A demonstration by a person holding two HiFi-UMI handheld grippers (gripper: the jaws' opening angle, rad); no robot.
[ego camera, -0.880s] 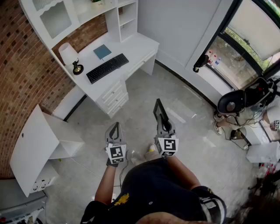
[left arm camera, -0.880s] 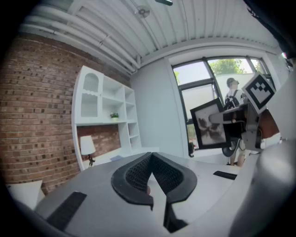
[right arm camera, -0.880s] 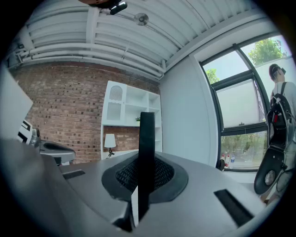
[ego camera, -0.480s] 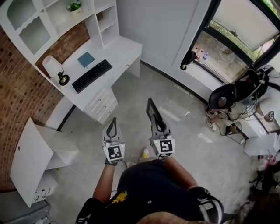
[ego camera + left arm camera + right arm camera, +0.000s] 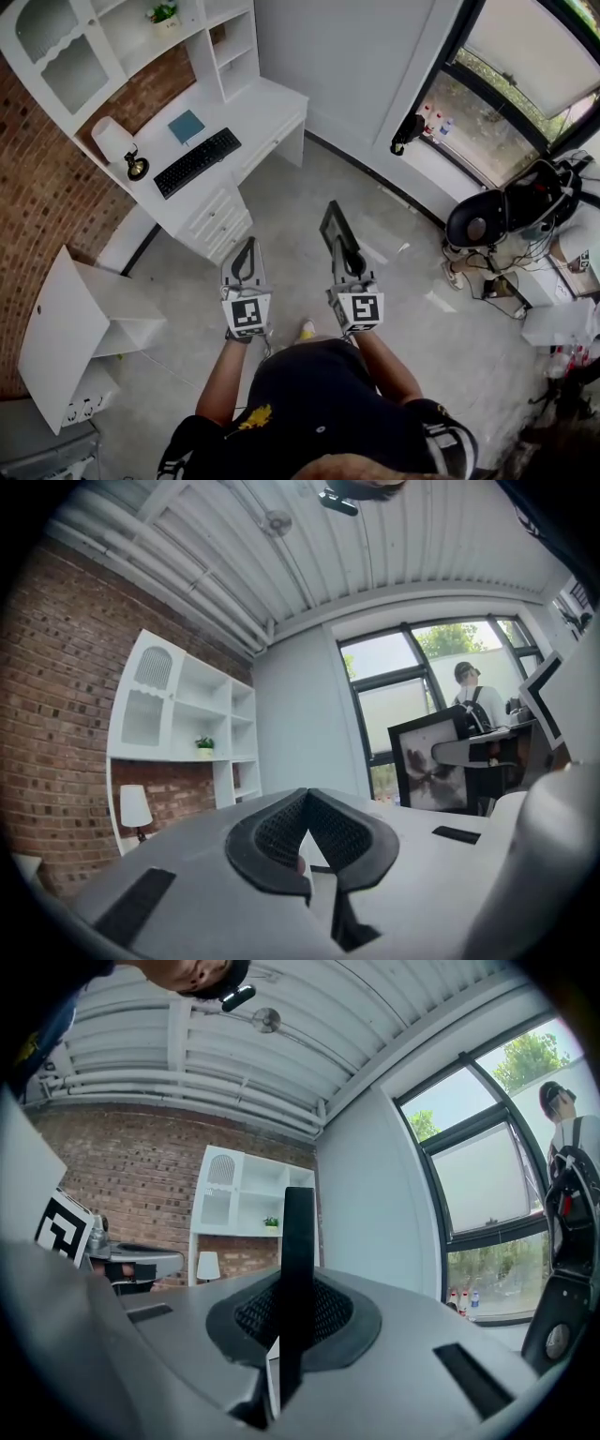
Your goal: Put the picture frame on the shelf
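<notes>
My right gripper (image 5: 349, 266) is shut on a black picture frame (image 5: 335, 231), held upright and edge-on above the grey floor. In the right gripper view the frame's dark edge (image 5: 298, 1251) stands clamped between the jaws. My left gripper (image 5: 246, 253) hangs beside it on the left, shut with nothing in it; its pads (image 5: 281, 832) meet at the tips. The left gripper view shows the frame's print (image 5: 429, 763) off to the right. The white shelf unit (image 5: 141, 42) stands over a white desk (image 5: 267, 103) at the upper left, some way ahead of both grippers.
The desk carries a keyboard (image 5: 197, 161), a lamp (image 5: 112, 141) and a blue book (image 5: 186, 126); a small plant (image 5: 165, 13) sits on the shelf. A white cabinet (image 5: 70, 323) with its door open stands at the left. An office chair (image 5: 492, 220) and cables are at the right by the window.
The head view has swung, so more of the shelf unit shows at the upper left. Both grippers keep about the same pose, and the frame stays in the right one.
</notes>
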